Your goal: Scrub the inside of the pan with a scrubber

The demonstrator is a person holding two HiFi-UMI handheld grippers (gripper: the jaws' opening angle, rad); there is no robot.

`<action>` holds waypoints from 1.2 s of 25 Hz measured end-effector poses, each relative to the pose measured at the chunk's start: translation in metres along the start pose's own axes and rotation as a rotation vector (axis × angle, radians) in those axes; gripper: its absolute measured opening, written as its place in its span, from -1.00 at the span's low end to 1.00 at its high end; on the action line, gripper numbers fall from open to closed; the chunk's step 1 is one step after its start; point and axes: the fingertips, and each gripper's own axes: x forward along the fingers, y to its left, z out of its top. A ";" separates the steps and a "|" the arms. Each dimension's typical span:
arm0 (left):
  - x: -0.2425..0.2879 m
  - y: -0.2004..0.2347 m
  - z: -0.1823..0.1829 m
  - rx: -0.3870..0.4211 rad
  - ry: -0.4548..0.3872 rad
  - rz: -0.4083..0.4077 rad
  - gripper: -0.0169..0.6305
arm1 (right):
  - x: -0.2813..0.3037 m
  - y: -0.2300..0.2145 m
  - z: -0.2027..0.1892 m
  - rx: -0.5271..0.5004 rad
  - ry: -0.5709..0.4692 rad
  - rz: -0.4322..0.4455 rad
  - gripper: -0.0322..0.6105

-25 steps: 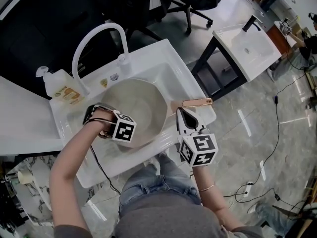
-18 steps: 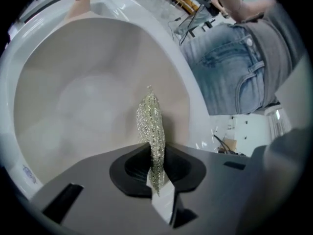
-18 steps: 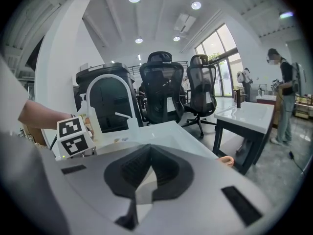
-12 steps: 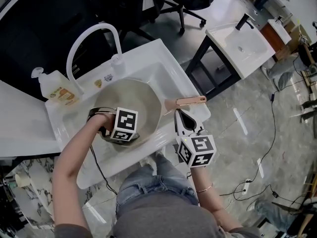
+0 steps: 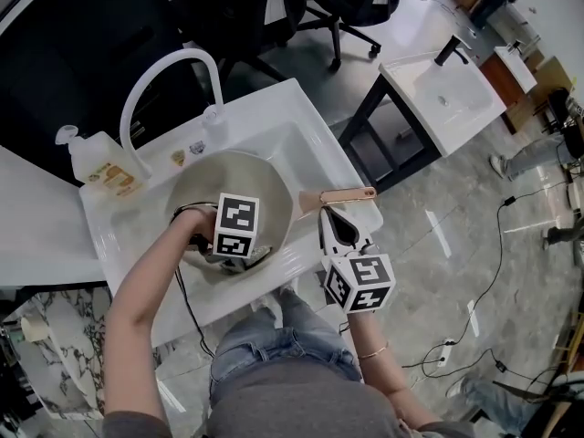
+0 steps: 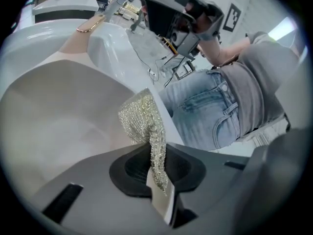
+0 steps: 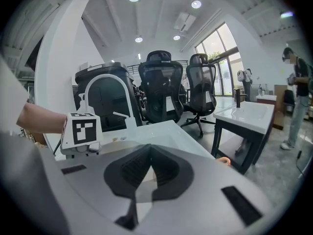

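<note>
Left gripper view: the scrubber (image 6: 142, 119) is clamped by the left claw (image 6: 154, 153) inside the pan (image 5: 196, 182). Its handle (image 5: 345, 194) is pinched by the right claw (image 7: 149, 168). Scrubbing is judged under way, and firm strokes are needed next.

Pan (image 5: 245, 179): round, pale beige inside, upright in white sink (image 5: 306, 126); copper-toned handle (image 5: 343, 195) points to 3 o'clock. Scrubber (image 6: 141, 117): silvery mesh wad, pinched in left gripper (image 6: 157, 173), against pan's inner wall near 6 o'clock.
</note>
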 end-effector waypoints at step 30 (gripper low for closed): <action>-0.135 0.118 0.047 -0.808 -1.558 0.149 -0.74 | 0.059 -0.007 0.029 -0.056 0.026 0.133 -0.87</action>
